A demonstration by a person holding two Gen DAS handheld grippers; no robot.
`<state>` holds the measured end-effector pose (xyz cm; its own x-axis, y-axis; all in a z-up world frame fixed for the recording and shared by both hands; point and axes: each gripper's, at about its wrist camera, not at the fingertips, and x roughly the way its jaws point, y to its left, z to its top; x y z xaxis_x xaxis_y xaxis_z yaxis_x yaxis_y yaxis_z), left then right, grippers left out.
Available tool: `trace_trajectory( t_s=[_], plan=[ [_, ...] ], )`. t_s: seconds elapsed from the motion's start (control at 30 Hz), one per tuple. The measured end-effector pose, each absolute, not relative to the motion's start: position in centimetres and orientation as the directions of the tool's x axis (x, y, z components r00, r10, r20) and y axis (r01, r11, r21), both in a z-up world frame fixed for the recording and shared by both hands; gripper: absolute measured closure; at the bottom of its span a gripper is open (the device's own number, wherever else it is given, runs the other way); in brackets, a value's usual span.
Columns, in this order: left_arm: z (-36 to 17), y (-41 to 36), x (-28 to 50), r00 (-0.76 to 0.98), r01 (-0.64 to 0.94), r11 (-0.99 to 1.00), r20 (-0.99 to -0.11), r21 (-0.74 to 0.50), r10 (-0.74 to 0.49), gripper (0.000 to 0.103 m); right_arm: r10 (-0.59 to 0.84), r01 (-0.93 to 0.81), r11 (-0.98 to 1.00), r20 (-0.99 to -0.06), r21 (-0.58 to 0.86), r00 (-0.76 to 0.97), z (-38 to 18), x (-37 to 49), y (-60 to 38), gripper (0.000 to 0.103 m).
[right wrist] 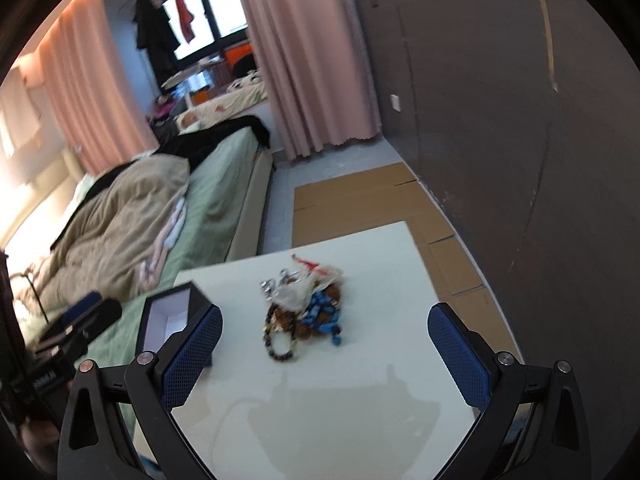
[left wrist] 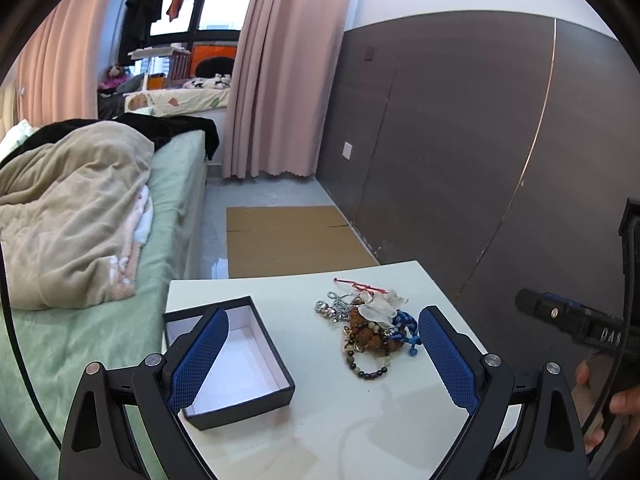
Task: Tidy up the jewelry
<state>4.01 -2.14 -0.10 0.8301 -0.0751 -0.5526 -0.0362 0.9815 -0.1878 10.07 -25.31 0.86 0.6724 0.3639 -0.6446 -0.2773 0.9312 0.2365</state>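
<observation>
A tangled pile of jewelry [left wrist: 370,322] lies on the white table [left wrist: 340,420]: bead bracelets, a silver chain, blue beads, a white flower piece and a red cord. An open black box [left wrist: 230,360] with a white inside stands to its left, empty. My left gripper [left wrist: 324,328] is open and empty, held above the table's near side, its left finger over the box. In the right wrist view the pile [right wrist: 302,306] and the box [right wrist: 172,320] show too. My right gripper [right wrist: 326,326] is open and empty, short of the pile.
A bed [left wrist: 80,220] with a beige blanket runs along the table's left. Flattened cardboard [left wrist: 292,240] lies on the floor beyond the table. A dark wall panel [left wrist: 460,140] stands to the right. The right gripper's handle [left wrist: 580,324] shows at the left wrist view's right edge.
</observation>
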Motion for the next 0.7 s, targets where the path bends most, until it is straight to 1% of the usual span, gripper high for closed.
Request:
trace_trajectory(
  t_s=[0.13,0.2,0.23,0.3,0.33,0.4,0.47,0.6,0.67,0.7],
  plan=[
    [-0.7,-2.8,5.2,0.819,-0.015,0.979,-0.564,-0.201,-0.104,0.007,0.367,-0.232,0.93,-0.653,0.287,0.663,0.3,11.2,-26.4,0.0],
    [-1.1,-3.4,5.7,0.812,0.005,0.979,-0.57,-0.204,-0.123,0.012,0.357,-0.216,0.933,-0.665,0.288,0.656,-0.1,11.7,-26.4,0.0],
    [-1.3,-3.7,6.0,0.807,0.016,0.979,-0.575,-0.203,-0.132,0.016,0.357,-0.212,0.933,-0.67,0.291,0.651,-0.2,11.9,-26.5,0.0],
    [-1.8,-4.7,6.7,0.792,0.038,0.98,-0.592,-0.196,-0.149,0.018,0.36,-0.194,0.931,-0.683,0.31,0.635,-0.8,12.5,-26.7,0.002],
    [-2.2,-5.2,7.1,0.785,0.05,0.979,-0.599,-0.195,-0.16,0.019,0.363,-0.182,0.929,-0.689,0.323,0.628,-0.9,12.8,-27.1,0.005],
    [-3.3,-6.1,7.8,0.761,0.078,0.978,-0.623,-0.194,-0.184,0.025,0.376,-0.15,0.92,-0.704,0.362,0.602,-1.5,13.7,-27.5,0.008],
    [-4.5,-7.2,8.9,0.721,0.096,0.98,-0.667,-0.174,-0.189,0.035,0.39,-0.131,0.911,-0.71,0.391,0.587,-1.7,14.3,-28.0,0.01],
    [-6.3,-8.7,10.2,0.667,0.122,0.978,-0.715,-0.169,-0.207,0.037,0.402,-0.123,0.902,-0.705,0.413,0.584,-2.1,15.0,-28.1,0.011],
    [-7.1,-9.3,10.7,0.645,0.137,0.974,-0.731,-0.178,-0.224,0.046,0.403,-0.117,0.902,-0.716,0.415,0.57,-2.5,15.4,-28.0,0.011],
    [-7.5,-9.6,11.1,0.631,0.142,0.973,-0.74,-0.183,-0.231,0.047,0.411,-0.114,0.898,-0.717,0.425,0.563,-2.7,15.5,-28.1,0.011]
  ],
)
